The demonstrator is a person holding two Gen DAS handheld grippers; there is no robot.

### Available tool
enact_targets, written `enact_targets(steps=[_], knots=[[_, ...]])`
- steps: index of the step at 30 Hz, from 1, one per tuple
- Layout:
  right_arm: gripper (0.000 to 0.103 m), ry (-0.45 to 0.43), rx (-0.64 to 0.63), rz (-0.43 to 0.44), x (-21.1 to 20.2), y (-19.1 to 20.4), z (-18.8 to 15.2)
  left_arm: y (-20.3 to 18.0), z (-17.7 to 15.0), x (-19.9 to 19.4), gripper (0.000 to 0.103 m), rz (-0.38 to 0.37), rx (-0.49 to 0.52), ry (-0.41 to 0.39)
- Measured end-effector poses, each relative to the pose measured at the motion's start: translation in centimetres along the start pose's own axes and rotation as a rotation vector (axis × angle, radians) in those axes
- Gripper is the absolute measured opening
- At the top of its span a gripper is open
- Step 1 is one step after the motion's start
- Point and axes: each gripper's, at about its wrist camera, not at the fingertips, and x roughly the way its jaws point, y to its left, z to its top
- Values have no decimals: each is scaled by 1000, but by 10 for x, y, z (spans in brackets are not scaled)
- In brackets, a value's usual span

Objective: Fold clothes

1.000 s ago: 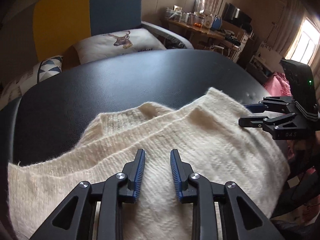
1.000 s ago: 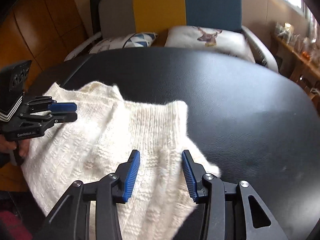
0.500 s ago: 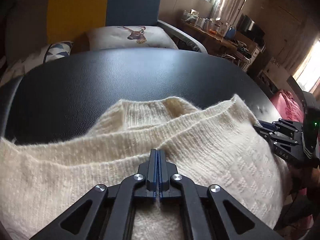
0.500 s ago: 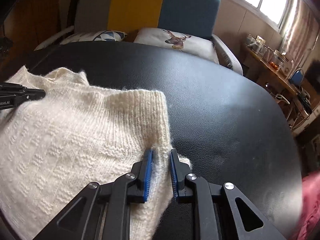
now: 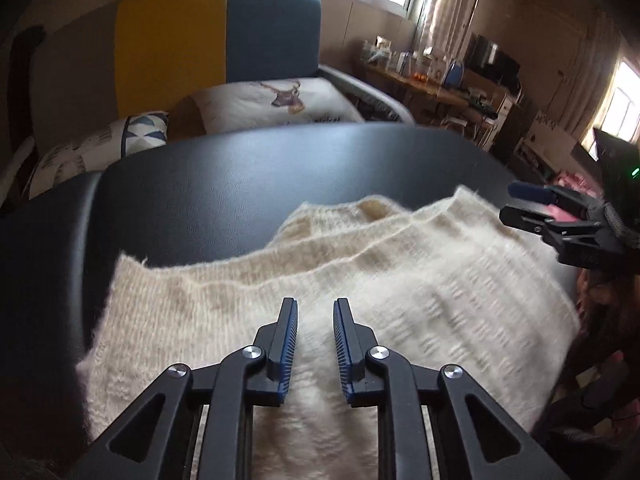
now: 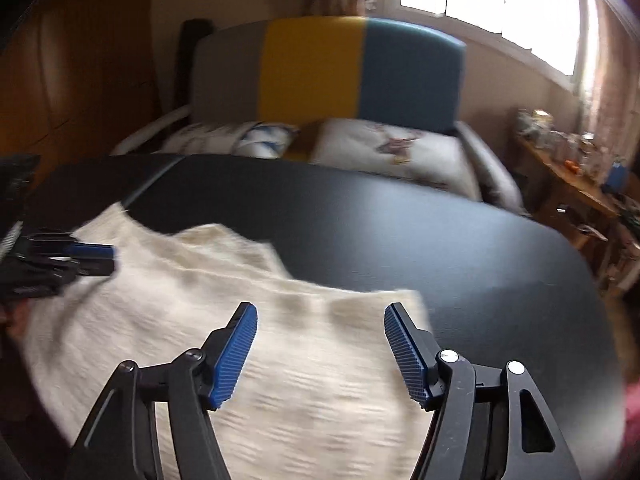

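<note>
A cream knitted sweater lies in layers on the near part of a black table. My left gripper hovers over its near middle, open by a narrow gap, nothing between the pads. In the right wrist view the same sweater is blurred by motion, and my right gripper stands wide open above its right edge, holding nothing. Each gripper shows in the other's view: the right gripper at the sweater's far right corner, the left gripper at its left side.
Behind the table stands a sofa with a yellow and teal back and printed cushions. A cluttered wooden desk runs along the right wall under the windows. The table's far half is bare black surface.
Both grippers closed on the sweater half a second ago, the left fully, and have since let go and opened. The right opened wide and lifted back; the sweater has settled on the table.
</note>
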Motion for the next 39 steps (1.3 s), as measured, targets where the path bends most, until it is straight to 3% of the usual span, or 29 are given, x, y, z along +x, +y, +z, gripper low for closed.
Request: enact_targets(steps=[1, 3, 7, 10, 12, 16, 18, 21, 26, 34, 39], knots=[[71, 25, -19, 10, 13, 11, 2, 4, -4, 9, 21, 41, -13, 15], [72, 134, -40, -34, 44, 26, -3, 22, -10, 16, 21, 8, -128, -2], [77, 159, 143, 55, 65, 3, -25, 42, -13, 8, 16, -62, -236, -24], [79, 136, 187, 102, 62, -5, -29, 62, -24, -22, 17, -155, -310, -71], [80, 131, 188, 103, 60, -3, -29, 87, -40, -48, 19, -227, -409, -117], [83, 121, 189, 105, 57, 1, -31, 141, -92, -91, 23, -272, -588, -160], [84, 126, 191, 92, 60, 1, -29, 153, -115, -101, 25, -264, -627, -147], [84, 127, 214, 73, 58, 2, -22, 154, -135, -108, 32, -273, -643, -155], [84, 49, 230, 148, 24, 17, -21, 158, -131, -104, 49, -326, -696, -209], [87, 93, 225, 143, -1, 18, -49, 155, -102, -52, 56, -321, -621, -31], [90, 95, 267, 172, 4, 12, -67, 147, -91, -39, 63, -273, -575, -12]])
